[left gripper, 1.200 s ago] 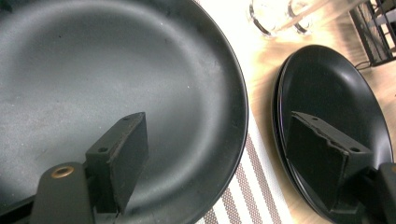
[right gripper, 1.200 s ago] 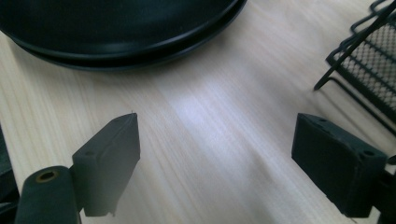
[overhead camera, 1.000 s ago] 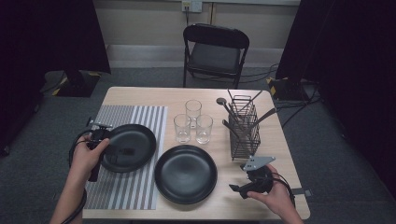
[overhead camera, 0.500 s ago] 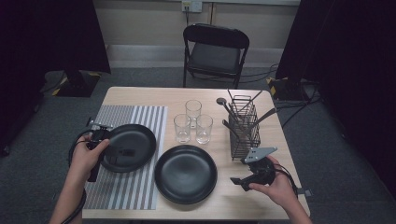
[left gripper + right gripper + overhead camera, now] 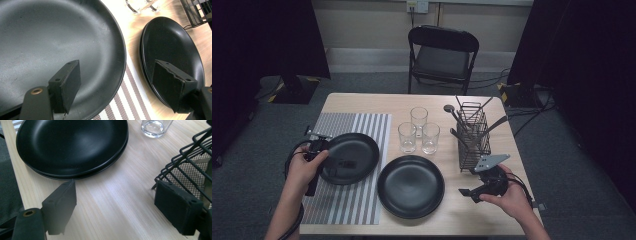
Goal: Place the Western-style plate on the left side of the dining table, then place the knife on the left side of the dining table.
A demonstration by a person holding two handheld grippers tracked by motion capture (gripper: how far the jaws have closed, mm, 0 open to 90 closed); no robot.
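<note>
A black plate (image 5: pixel 357 150) (image 5: pixel 50 37) lies on a striped placemat (image 5: pixel 362 200) (image 5: pixel 130 100) at the table's left. My left gripper (image 5: pixel 339 160) (image 5: pixel 117 85) reaches over its left part, open, with one jaw above the plate and the other out past its rim. A stack of two black plates (image 5: pixel 411 185) (image 5: pixel 72 142) (image 5: pixel 172 45) sits at the front centre. To its right, my right gripper (image 5: pixel 469 182) (image 5: pixel 115 207) hovers open over bare wood, between the stack and a wire cutlery basket (image 5: pixel 473 135) (image 5: pixel 192 162).
Three clear glasses (image 5: pixel 418 130) stand behind the stack; one glass (image 5: pixel 155 126) shows in the right gripper view. The basket holds several dark utensils. A black folding chair (image 5: pixel 442 55) stands beyond the table's far edge.
My right gripper has shifted a little away from the front edge, toward the basket's base. The left gripper and the plates have stayed put.
</note>
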